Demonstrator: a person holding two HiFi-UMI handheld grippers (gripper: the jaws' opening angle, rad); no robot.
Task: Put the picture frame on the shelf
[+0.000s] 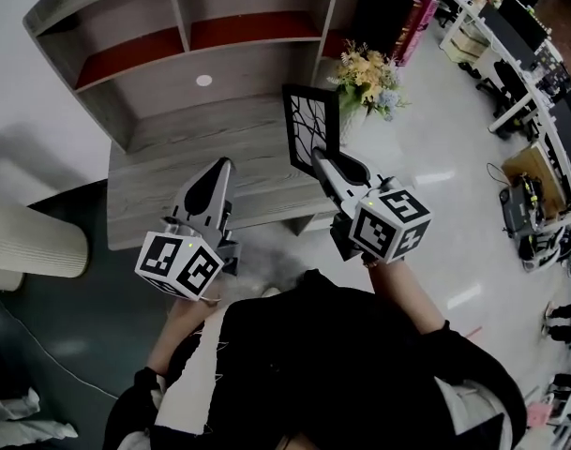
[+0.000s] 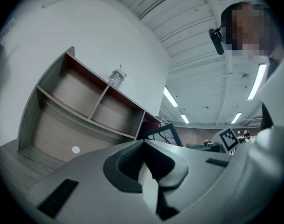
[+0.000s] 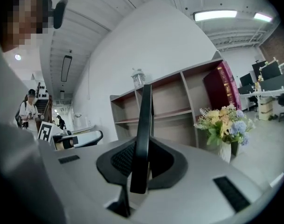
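Ceiling strip lights (image 3: 215,15) shine evenly, while the fisheye edges curve and darken.

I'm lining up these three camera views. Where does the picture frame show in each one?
Head view: the picture frame stands upright near the centre, gripped at its lower edge by the right gripper.
Left gripper view: right of centre, just past the shelf's right end.
Right gripper view: edge-on at the centre, between the jaws.
Shared landmark: the wooden shelf.

White wall (image 3: 169,36); ceiling strip lights (image 3: 215,15); glossy pale floor (image 1: 454,204); office desks (image 1: 510,40) with monitors (image 1: 521,12) far right.
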